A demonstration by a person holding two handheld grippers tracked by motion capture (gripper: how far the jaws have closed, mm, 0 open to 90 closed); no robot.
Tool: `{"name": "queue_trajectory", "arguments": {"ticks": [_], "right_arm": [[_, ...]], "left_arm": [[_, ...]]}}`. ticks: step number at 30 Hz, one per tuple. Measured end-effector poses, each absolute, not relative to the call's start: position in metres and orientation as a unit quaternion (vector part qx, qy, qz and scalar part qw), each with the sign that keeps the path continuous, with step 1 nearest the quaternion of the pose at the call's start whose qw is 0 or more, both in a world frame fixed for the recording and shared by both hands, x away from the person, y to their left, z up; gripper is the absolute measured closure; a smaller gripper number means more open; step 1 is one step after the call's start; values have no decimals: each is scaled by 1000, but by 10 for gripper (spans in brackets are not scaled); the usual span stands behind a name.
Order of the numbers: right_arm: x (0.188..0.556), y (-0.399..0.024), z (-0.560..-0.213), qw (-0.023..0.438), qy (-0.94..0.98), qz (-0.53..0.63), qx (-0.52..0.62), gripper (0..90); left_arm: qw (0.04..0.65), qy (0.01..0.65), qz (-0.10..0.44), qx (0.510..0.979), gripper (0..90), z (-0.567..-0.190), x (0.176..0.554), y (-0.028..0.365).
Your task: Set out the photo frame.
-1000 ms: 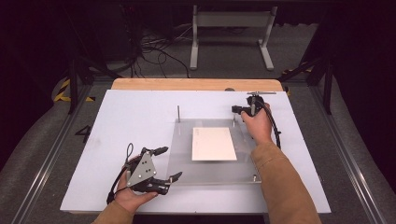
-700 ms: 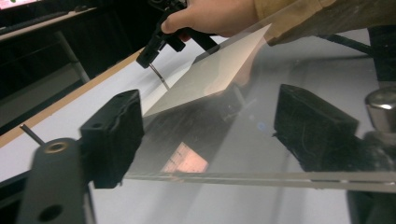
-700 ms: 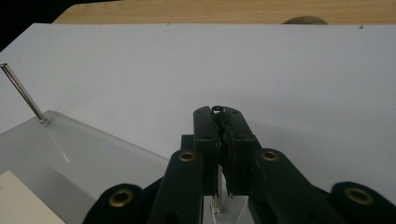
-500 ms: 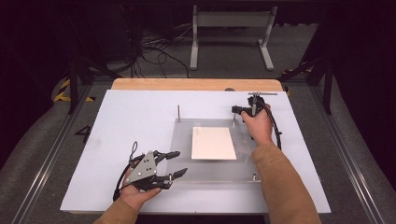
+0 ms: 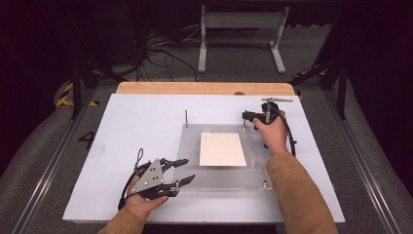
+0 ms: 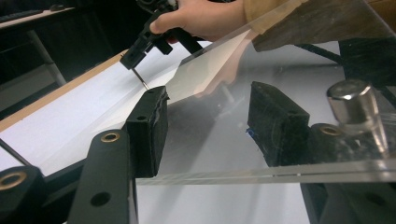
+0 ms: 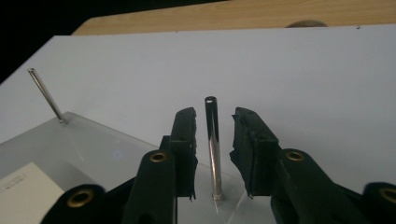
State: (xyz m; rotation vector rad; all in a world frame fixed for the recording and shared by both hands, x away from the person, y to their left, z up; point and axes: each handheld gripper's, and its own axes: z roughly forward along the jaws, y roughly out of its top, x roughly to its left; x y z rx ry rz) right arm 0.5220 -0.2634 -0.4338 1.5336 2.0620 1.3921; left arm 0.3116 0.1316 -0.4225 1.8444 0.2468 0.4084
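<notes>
1. At the near left corner of the clear acrylic plate (image 5: pixel 221 161), the left hand-held gripper (image 5: pixel 181 171) straddles the plate's edge. In the left gripper view one pad sits above the sheet and the other shows through it from below. Its jaws have just been closing, yet whether the pads (image 6: pixel 152 128) already press on the plate I cannot tell. If they close off-centre, the corner could slip out as soon as the plate is lifted.

2. On the far right corner, the right hand-held gripper (image 5: pixel 249 116) is released. Its jaws have just been opening, and the upright steel pin (image 7: pixel 212 144) stands free between them, touching neither pad. Pulling the hand away at an angle could knock the pin and tilt it in its hole.

3. The plate lies flat on the white worktop (image 5: pixel 131 126) with a white card (image 5: pixel 222 149) under or on its middle; which, I cannot tell. A second pin (image 5: pixel 186 118) stands at the far left corner and a short metal stud (image 6: pixel 356 105) at the near right. Raising only the left corner may bind the plate against the pins.

4. A tilted plate could let the card slide out of place.

5. The right gripper's trailing cable (image 5: pixel 290 139) lies near the plate's edge and could snag on it.
</notes>
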Motion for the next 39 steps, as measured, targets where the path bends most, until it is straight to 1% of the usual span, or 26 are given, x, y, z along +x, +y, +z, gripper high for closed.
{"name": "queue_trajectory", "arguments": {"ticks": [4,7,15,19,26,31,32,35,36,39], "right_arm": [[513,-269,-431,119,703,483,508,635],[503,-272,-426,132,711,489,488,572],[471,-280,-410,153,726,505,441,480],[451,-286,-401,148,720,523,431,461],[408,-300,-386,162,723,549,387,414],[377,-308,-382,182,747,537,348,394],[377,-308,-382,182,747,537,348,394],[356,-311,-379,189,753,542,323,361],[356,-311,-379,189,753,542,323,361],[339,-315,-385,196,760,538,308,349]], "left_arm": [[578,107,177,789,472,-421,312,131],[578,112,175,789,472,-420,311,131],[574,121,181,790,471,-417,309,130],[571,123,185,791,471,-416,309,130],[568,126,190,791,471,-414,308,129],[567,131,191,790,470,-413,307,128],[567,131,191,790,470,-413,307,128],[567,131,194,790,470,-412,307,128],[567,131,194,789,470,-412,307,128],[566,134,193,790,469,-412,307,129]]}}
